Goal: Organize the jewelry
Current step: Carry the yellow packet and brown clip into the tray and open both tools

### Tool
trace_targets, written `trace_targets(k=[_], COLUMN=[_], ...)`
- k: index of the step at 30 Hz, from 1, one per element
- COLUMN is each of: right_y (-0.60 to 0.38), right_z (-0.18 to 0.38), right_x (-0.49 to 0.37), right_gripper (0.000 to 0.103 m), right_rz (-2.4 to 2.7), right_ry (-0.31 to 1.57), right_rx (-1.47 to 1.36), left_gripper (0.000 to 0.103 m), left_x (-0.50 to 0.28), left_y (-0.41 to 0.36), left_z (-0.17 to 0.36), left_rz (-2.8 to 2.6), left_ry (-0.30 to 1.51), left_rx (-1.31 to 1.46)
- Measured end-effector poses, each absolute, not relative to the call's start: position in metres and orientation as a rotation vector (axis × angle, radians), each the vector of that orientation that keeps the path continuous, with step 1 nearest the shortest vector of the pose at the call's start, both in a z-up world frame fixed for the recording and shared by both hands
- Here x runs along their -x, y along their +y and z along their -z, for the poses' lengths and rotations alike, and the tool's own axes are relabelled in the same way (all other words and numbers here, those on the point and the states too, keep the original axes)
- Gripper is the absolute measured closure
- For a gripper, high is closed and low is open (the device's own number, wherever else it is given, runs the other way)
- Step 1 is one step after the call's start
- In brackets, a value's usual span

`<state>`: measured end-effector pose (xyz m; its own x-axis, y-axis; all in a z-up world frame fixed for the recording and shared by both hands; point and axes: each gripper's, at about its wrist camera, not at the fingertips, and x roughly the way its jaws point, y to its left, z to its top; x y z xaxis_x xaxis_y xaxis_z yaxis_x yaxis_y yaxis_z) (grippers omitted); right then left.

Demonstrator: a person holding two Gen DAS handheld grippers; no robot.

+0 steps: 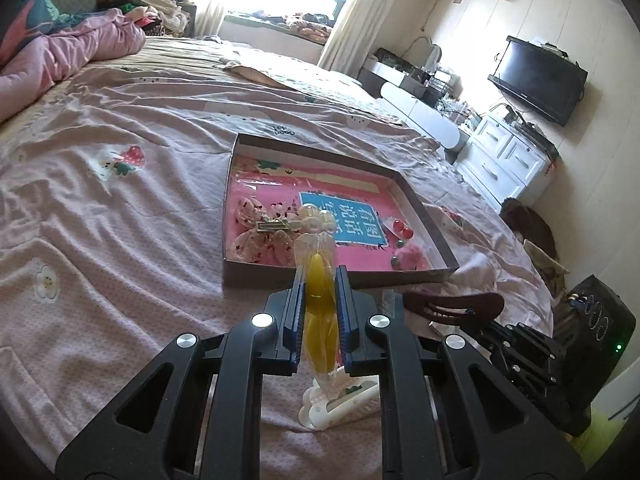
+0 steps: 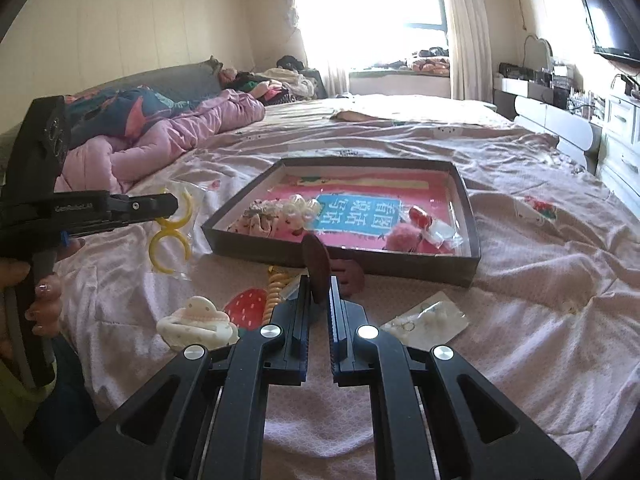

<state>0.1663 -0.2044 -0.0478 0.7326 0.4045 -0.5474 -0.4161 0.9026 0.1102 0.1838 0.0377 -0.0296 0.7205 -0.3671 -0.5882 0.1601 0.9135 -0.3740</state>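
Observation:
A shallow dark box (image 1: 424,208) (image 2: 468,216) with a pink floor lies on the bed and holds a floral scrunchie (image 1: 256,224), a pearl clip, red beads (image 1: 402,229) and a pink pom-pom (image 2: 402,236). My left gripper (image 1: 320,284) is shut on a yellow hair claw in a clear bag (image 1: 319,300) (image 2: 170,236), held above the sheet before the box. My right gripper (image 2: 319,284) is shut on a dark brown snap hair clip (image 2: 316,270) (image 1: 452,306), just in front of the box's near wall.
On the pink sheet near the grippers lie a white cloud-shaped clip (image 2: 196,322) (image 1: 340,400), a strawberry piece (image 2: 246,308), a tan coil hair tie (image 2: 276,288) and a bag of earrings (image 2: 426,322). A pink quilt (image 2: 160,140) is at the left; drawers (image 1: 504,156) stand at the right.

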Motion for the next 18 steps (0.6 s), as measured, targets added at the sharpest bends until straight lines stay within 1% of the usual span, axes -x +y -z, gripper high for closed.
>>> trace_targets(k=[8,18], right_y=[-0.202,-0.203], right_z=[0.035,0.050], right_x=[-0.157,-0.173], right_gripper=[0.097,0.097], right_rz=[-0.468,-0.461], right_ry=[0.541,0.628], right_rx=[0.054,0.024], left_gripper=[0.095,0.095], left_x=[-0.182,-0.186], left_y=[0.033,0.024], left_z=[0.022,0.022], left_rz=[0.305,0.328], left_ry=[0.682,0.689], left_rx=[0.304,0.300])
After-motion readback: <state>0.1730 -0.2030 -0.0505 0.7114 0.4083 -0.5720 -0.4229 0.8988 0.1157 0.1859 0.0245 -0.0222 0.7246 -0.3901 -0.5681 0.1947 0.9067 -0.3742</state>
